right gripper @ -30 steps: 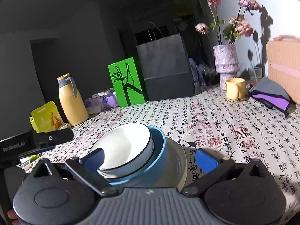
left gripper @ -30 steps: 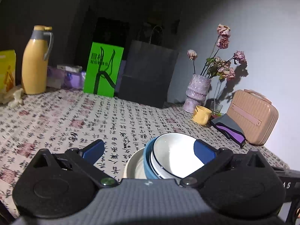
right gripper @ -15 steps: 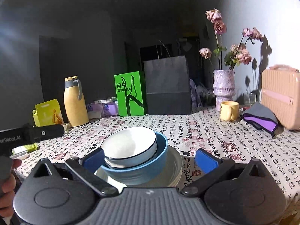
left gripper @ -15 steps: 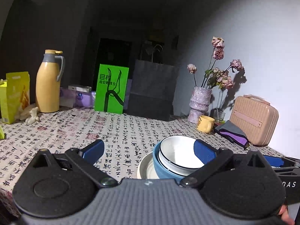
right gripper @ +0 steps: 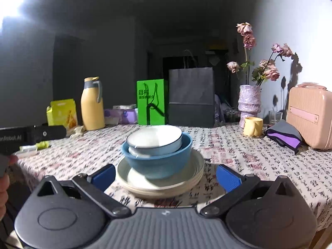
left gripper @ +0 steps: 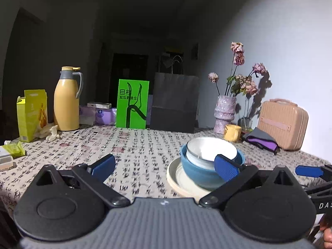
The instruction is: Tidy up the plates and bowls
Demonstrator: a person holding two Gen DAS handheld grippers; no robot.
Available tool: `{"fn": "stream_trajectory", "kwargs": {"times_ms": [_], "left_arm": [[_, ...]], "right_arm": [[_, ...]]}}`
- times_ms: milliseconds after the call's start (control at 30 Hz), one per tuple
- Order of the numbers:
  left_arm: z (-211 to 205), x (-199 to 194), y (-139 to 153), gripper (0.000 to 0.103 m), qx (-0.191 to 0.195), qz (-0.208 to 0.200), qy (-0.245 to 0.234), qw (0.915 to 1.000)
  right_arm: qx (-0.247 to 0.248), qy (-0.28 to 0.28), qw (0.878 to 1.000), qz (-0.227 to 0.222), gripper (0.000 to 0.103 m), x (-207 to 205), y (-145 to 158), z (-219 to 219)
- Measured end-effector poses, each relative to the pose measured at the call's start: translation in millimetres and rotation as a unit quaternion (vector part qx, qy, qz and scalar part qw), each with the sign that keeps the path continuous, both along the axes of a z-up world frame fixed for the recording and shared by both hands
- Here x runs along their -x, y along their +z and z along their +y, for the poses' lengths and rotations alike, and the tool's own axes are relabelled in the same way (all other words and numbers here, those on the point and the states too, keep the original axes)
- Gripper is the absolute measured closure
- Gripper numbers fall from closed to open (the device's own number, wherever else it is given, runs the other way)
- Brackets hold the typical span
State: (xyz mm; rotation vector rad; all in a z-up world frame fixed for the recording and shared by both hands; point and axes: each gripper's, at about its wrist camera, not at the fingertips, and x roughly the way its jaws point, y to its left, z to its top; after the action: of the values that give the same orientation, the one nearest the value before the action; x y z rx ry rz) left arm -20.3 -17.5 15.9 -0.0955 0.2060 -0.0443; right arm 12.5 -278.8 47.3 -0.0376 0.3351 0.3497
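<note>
Nearest to me, my right gripper (right gripper: 165, 173) stands spread wide, both blue pads clear of any object. My left gripper (left gripper: 165, 165) is likewise released and holds nothing; its right pad overlaps the stack in view, but I cannot tell whether it touches.

Just beyond the fingers, the cream plate (right gripper: 193, 167) lies flat on the printed tablecloth (right gripper: 259, 157). The blue bowl (right gripper: 159, 161) sits upright on the plate. The white bowl (right gripper: 154, 140) is nested inside the blue bowl, tilted slightly.

Farther back on the right I see a yellow mug (right gripper: 253, 126), a purple-and-grey cloth (right gripper: 284, 134) and a pink case (right gripper: 310, 116). Along the far edge stand a yellow thermos (right gripper: 92, 104), a green bag (right gripper: 151, 104), a black paper bag (right gripper: 191, 96) and a vase of dried flowers (right gripper: 249, 103).
</note>
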Motion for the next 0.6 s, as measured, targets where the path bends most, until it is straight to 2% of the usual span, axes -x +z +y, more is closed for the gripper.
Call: {"fn": "stream_trajectory", "kwargs": {"times_ms": [233,367,600], "left_arm": [[6,9,-22,0.000,0.003,0.013,-0.008,0.9999],[11,6,-27,0.000,0.020,0.024,-0.012,0.9994],[11,5,-29,0.000,0.021,0.029,-0.014,0.9992]], "right_arm": [[-0.024,0.012,1.000,0.016,0.000,-2,-5,3],[-0.021,0.018,0.999,0.029,0.000,-3,-11,9],[-0.014,0.020,0.999,0.033,0.000,-6,-14,12]]}}
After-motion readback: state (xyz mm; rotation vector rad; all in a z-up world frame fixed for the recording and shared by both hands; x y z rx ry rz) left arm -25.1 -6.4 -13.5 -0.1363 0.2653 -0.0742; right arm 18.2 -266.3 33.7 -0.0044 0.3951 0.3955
